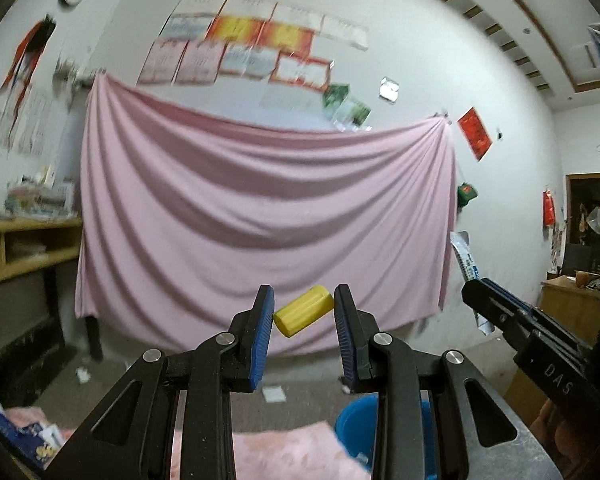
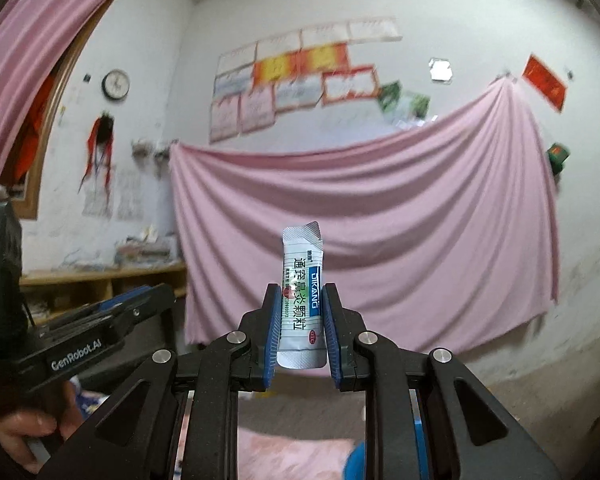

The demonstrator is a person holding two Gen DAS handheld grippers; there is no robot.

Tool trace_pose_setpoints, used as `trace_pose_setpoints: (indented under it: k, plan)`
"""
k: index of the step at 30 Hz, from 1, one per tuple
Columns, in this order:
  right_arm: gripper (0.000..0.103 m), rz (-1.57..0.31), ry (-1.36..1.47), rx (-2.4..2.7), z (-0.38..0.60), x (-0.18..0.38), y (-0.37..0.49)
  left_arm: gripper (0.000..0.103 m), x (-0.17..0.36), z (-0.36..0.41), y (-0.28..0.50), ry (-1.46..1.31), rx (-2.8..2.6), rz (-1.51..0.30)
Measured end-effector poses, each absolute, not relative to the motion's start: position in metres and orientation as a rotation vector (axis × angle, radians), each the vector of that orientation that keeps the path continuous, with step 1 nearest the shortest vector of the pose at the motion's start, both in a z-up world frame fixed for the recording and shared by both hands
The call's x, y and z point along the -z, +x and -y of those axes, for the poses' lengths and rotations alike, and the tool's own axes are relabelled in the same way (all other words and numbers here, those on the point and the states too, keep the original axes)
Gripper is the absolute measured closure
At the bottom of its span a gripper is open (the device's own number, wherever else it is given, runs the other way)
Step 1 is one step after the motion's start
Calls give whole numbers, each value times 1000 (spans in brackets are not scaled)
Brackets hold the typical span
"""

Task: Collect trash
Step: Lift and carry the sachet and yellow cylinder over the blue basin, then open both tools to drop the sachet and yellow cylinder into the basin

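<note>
- The left gripper (image 1: 304, 312) is gripping a yellow cylinder (image 1: 303, 310) between its fingers, long axis slanting across the gap, at lower centre of the frame.
- The right gripper (image 2: 302, 320) is pinching a medicine sachet (image 2: 302, 292) upright, its long axis standing vertical.
- A blue bucket (image 1: 354, 420) is sitting low in the frame, under the left gripper, so it looks slightly nearer; contents hidden.

Left hand-held gripper (image 1: 304, 312) is held level, jaws closed on a yellow capsule (image 1: 303, 311). Right hand-held gripper (image 2: 301, 320) is held level, jaws clamped on a sachet (image 2: 303, 296).
</note>
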State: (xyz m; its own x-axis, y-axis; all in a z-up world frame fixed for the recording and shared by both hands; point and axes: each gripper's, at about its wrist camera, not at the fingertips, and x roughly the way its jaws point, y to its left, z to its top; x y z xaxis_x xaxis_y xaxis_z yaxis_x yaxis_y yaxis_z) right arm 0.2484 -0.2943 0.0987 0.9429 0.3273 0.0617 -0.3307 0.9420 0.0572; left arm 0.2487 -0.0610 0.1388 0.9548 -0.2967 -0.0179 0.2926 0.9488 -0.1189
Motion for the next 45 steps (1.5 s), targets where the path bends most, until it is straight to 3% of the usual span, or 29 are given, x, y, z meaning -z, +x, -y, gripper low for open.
trace_pose_setpoints:
  k: [11,20,45]
  plan:
    - [84,183,28,-230,332,-90,235,77,-145,131,234,-47,360,104]
    - [84,147,58,-142,373,-67,254,77,-119,188,262,8,433,70]
    - [84,-414,172,-154,420,47,334,77,4,275,382,73,467,-561]
